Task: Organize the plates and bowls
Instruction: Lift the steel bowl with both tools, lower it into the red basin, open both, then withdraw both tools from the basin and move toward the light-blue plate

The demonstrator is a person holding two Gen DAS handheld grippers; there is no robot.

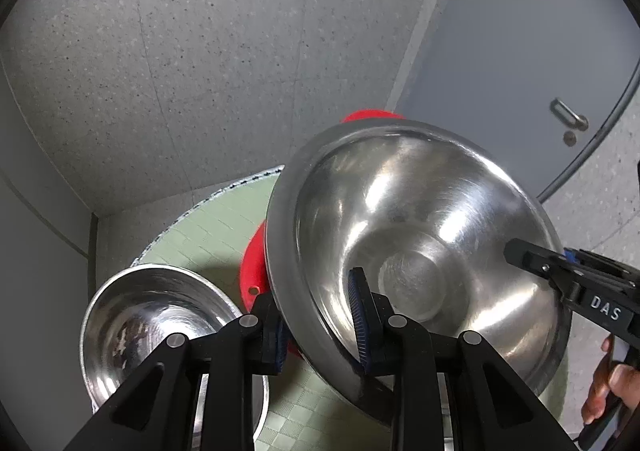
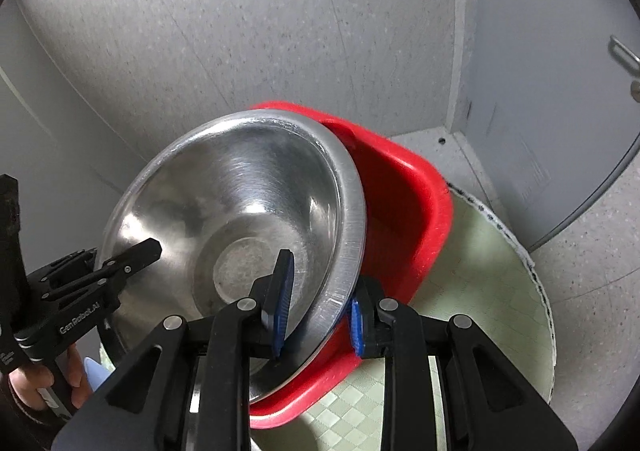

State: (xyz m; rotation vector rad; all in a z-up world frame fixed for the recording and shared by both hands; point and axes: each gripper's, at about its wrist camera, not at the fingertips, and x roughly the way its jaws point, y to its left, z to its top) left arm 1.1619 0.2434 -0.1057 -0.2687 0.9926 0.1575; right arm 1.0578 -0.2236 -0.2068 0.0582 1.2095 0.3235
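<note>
In the left wrist view, the rim of a large steel bowl [image 1: 420,251] is pinched by the left gripper [image 1: 320,327], one blue pad inside the bowl and the other outside under the rim. The bowl is held tilted above a red tub [image 1: 254,271] and a green round table [image 1: 216,235]. A smaller steel bowl [image 1: 148,315] is seen on the table at lower left. The opposite rim is clamped by the right gripper [image 1: 520,251], gripped by a hand [image 1: 608,383].

In the right wrist view, the bowl [image 2: 240,211] rim is pinched between the right gripper's [image 2: 318,321] pads, over the tub [image 2: 404,211]. The far rim is clamped by the left gripper [image 2: 150,249]. The table [image 2: 488,271] is seen at right.
</note>
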